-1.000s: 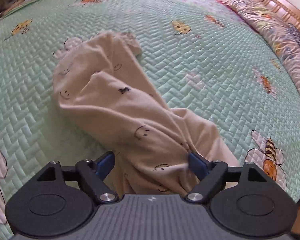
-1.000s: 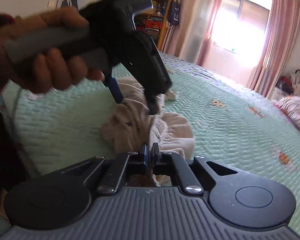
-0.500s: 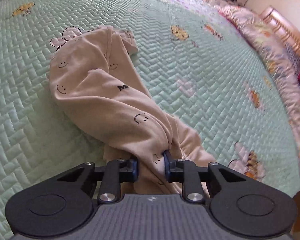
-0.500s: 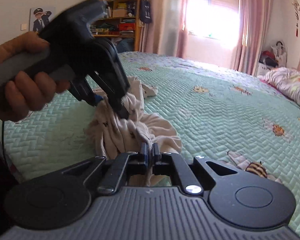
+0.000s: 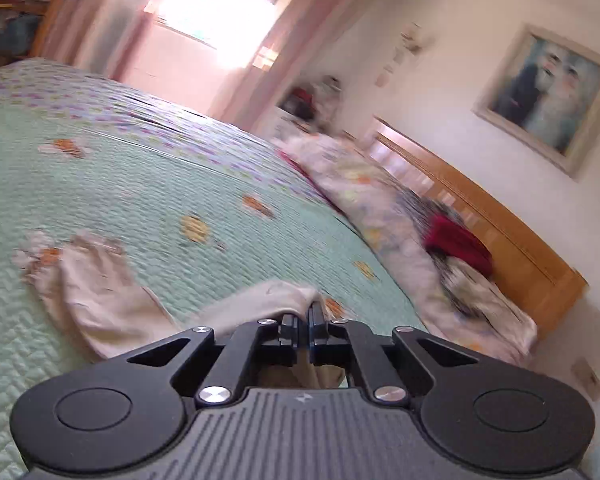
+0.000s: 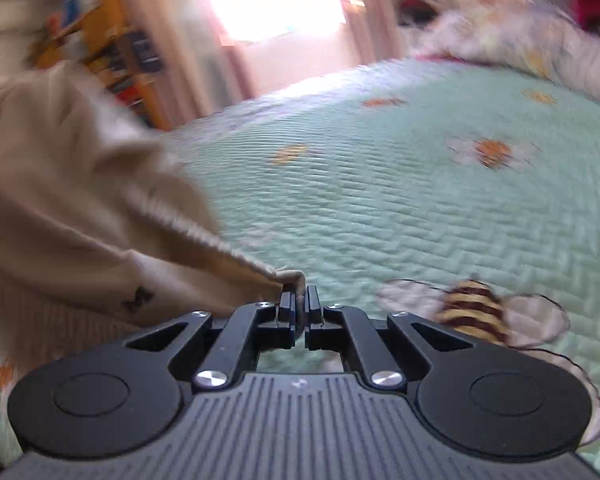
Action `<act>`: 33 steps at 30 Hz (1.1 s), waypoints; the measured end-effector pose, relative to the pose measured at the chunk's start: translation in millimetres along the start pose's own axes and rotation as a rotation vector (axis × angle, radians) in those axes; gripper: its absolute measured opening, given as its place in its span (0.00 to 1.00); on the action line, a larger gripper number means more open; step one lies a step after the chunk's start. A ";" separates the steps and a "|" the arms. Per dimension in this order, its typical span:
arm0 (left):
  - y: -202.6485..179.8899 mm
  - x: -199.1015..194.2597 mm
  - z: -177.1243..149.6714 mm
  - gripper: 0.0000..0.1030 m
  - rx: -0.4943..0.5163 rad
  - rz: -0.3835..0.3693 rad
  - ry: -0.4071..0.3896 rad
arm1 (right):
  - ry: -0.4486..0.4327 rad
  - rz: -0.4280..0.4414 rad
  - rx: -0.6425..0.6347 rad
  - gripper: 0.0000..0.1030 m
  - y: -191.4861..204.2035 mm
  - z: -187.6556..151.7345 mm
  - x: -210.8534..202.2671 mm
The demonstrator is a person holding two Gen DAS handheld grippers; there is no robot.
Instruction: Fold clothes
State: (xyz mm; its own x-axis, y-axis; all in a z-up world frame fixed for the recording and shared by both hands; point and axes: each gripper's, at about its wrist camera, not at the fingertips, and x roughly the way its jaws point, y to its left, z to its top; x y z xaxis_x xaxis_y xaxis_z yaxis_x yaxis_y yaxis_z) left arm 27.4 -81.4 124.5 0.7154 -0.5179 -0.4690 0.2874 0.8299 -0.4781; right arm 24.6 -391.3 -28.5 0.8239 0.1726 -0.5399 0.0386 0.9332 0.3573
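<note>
While the beige garment (image 5: 100, 296) trails across the bed (image 5: 180, 184), both the left claw (image 5: 303, 322) and right claw (image 6: 299, 300) clamp its edge; the left has just closed and lifted it.

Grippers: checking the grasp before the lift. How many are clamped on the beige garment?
2. The left gripper pinches a bunched edge of the beige garment above the green quilt; the right gripper pinches its ribbed hem.

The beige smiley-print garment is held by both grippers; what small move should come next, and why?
Probably draw the left gripper and right gripper apart: both are shut on the beige smiley-print garment, which hangs bunched over the green quilted bedspread.
</note>
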 end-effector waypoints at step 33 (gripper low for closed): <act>67.4 83.2 -94.4 0.22 -0.136 0.092 0.321 | -0.094 0.065 -1.144 0.34 71.5 -84.5 -28.3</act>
State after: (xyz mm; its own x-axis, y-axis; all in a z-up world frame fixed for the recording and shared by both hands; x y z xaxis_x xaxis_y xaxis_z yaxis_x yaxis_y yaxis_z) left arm 46.2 -88.2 -16.8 0.4919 -0.4990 -0.7134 0.1282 0.8520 -0.5076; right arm -43.7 -302.8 -52.1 0.8464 0.2520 -0.4692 -0.5020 0.6717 -0.5448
